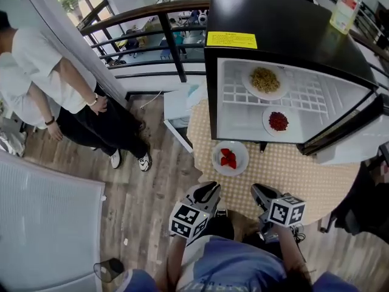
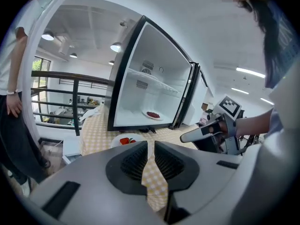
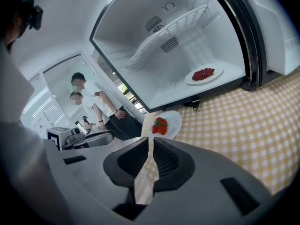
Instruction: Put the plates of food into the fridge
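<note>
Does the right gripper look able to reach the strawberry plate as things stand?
Probably yes: the strawberry plate sits alone on the table, nothing between it and the right gripper, whose nearly closed, empty jaws must open first.

- Your top (image 1: 234, 265) is pale blue with short sleeves
- Your left gripper (image 1: 205, 193) and right gripper (image 1: 262, 194) have smooth grey shells, and their black pads (image 2: 136, 163) are ribbed
- Each gripper carries 1 cube (image 1: 188, 219) printed with black-and-white square markers

A white-shirted bystander (image 1: 55, 84) stands on the wooden floor (image 1: 152, 193) beside a dark railing (image 1: 164, 23).
</note>
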`<act>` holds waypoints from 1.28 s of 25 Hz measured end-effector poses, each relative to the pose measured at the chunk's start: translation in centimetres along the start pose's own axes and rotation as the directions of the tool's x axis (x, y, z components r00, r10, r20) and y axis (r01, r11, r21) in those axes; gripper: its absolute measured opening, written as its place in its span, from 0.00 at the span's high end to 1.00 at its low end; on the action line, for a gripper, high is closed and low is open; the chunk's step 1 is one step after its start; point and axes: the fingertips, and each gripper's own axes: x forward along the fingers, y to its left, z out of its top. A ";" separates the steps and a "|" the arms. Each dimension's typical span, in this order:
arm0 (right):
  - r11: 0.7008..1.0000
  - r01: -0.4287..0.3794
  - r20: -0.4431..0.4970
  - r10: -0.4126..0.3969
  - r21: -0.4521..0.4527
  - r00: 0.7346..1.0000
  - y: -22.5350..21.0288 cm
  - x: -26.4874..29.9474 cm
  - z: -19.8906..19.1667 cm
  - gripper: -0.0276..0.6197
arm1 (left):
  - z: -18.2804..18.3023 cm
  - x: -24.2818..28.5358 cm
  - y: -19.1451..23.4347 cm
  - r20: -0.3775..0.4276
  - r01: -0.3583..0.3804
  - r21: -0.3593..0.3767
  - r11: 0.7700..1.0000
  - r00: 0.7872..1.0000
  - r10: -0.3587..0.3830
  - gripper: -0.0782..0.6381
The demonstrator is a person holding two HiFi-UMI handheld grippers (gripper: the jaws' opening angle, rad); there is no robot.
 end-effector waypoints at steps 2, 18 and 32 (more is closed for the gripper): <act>0.999 0.013 0.000 -0.013 0.040 1.000 -0.9 1.2 0.2 0.89 | -0.5 0.9 0.6 -0.028 0.019 0.035 0.999 0.999 -0.018 0.83; 0.976 0.140 -0.114 -0.122 0.165 0.986 -5.6 9.3 -0.7 0.79 | -1.3 4.8 1.7 -0.114 0.128 0.057 0.990 0.986 -0.121 0.83; 0.925 0.227 -0.059 -0.220 0.304 0.974 -8.0 11.7 1.0 0.79 | -3.4 3.0 2.3 -0.149 0.123 0.032 0.992 0.982 -0.117 0.83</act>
